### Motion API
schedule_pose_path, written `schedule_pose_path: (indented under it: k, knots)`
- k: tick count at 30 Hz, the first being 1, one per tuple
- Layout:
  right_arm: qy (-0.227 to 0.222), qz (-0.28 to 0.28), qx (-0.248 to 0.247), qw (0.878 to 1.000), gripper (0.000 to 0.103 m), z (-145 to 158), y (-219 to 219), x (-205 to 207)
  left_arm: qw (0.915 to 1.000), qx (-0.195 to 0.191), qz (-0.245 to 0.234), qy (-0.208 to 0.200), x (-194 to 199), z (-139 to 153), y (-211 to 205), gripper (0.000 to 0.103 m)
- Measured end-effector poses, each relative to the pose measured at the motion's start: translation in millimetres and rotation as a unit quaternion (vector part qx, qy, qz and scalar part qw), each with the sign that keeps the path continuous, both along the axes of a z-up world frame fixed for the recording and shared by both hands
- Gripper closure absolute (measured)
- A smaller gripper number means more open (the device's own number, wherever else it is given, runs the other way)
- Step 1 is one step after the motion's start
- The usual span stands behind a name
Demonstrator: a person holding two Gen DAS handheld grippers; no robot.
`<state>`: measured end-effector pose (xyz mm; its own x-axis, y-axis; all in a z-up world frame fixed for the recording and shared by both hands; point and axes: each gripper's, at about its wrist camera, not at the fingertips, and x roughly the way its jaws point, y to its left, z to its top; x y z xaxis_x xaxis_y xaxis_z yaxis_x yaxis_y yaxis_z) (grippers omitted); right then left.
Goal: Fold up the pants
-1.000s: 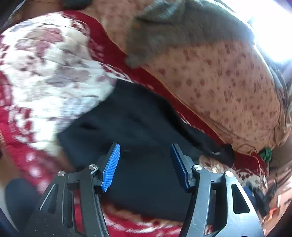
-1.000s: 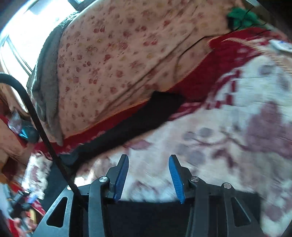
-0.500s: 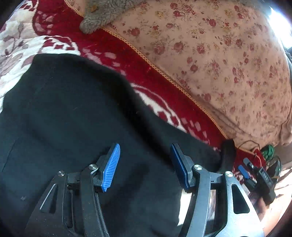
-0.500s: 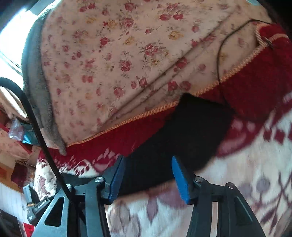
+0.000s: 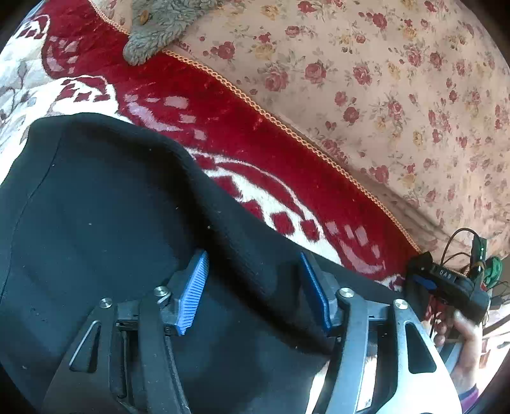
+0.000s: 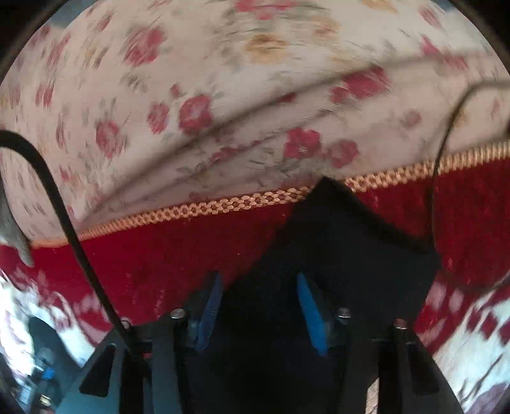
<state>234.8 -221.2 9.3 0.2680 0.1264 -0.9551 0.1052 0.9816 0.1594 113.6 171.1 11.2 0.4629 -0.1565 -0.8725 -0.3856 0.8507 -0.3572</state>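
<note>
One black pants (image 5: 105, 229), two claws (image 5: 255, 286) (image 6: 258, 312)

Ahead of your left gripper lies a red-and-white patterned blanket (image 5: 261, 133) edged with orange braided trim (image 6: 223, 205). Beyond it you see a rose-print quilt (image 5: 398, 79), a grey fleece garment (image 5: 159, 25) at far upper left, and a black cable (image 6: 57, 203).

My left gripper (image 5: 253, 288) has black frames, silver screws and ribbed blue pads (image 5: 193, 293). A black cable (image 6: 63, 219) trails beside my right gripper (image 6: 256, 313).
</note>
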Motion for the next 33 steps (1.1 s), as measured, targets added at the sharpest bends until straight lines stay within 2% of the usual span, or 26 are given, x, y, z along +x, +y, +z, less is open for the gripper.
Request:
schedule_pose_path:
  k: [2, 3, 5, 6, 7, 9, 12, 14, 19, 27, 33]
  knots:
    - [-0.02, 0.022, -0.014, 0.999, 0.078, 2, 3, -4, 1.0, -0.006, 0.002, -0.002, 4, -2, -1, 0.036]
    - [-0.032, 0.025, -0.013, 0.999, 0.089, 4, 1, -7, 1.0, -0.008, 0.004, -0.004, 6, -2, -1, 0.034]
    - [-0.046, 0.021, 0.012, 0.999, 0.097, 9, -10, -14, 0.9998, -0.018, 0.007, -0.009, 10, -4, 0, 0.034]
    - [-0.053, 0.016, 0.025, 0.998, 0.098, 12, -17, -20, 0.9996, -0.025, 0.005, -0.012, 12, -5, 0, 0.041]
    - [-0.063, 0.012, 0.038, 0.997, 0.098, 17, -23, -25, 0.9996, -0.026, 0.0, -0.01, 14, -5, 0, 0.065]
    - [-0.09, 0.008, 0.059, 0.994, 0.098, 31, -37, -37, 0.9999, -0.01, -0.002, 0.005, 16, -8, 2, 0.087]
    - [-0.127, -0.007, 0.097, 0.987, 0.099, 52, -59, -59, 0.9991, -0.041, 0.001, -0.01, 9, -8, 13, 0.094]
    - [-0.156, -0.021, 0.126, 0.979, 0.099, 70, -74, -74, 0.9986, -0.046, 0.0, -0.024, 1, -2, 16, 0.096]
    - [-0.206, -0.042, 0.173, 0.962, 0.099, 100, -106, -109, 0.9981, -0.026, -0.015, -0.053, -17, 21, 7, 0.097]
    - [-0.234, -0.055, 0.204, 0.949, 0.099, 100, -97, -183, 0.9945, -0.025, -0.032, -0.096, -65, 60, 4, 0.097]
    - [-0.252, -0.086, 0.247, 0.932, 0.099, 100, -117, -245, 0.9904, -0.017, -0.053, -0.126, -118, 80, -2, 0.097]
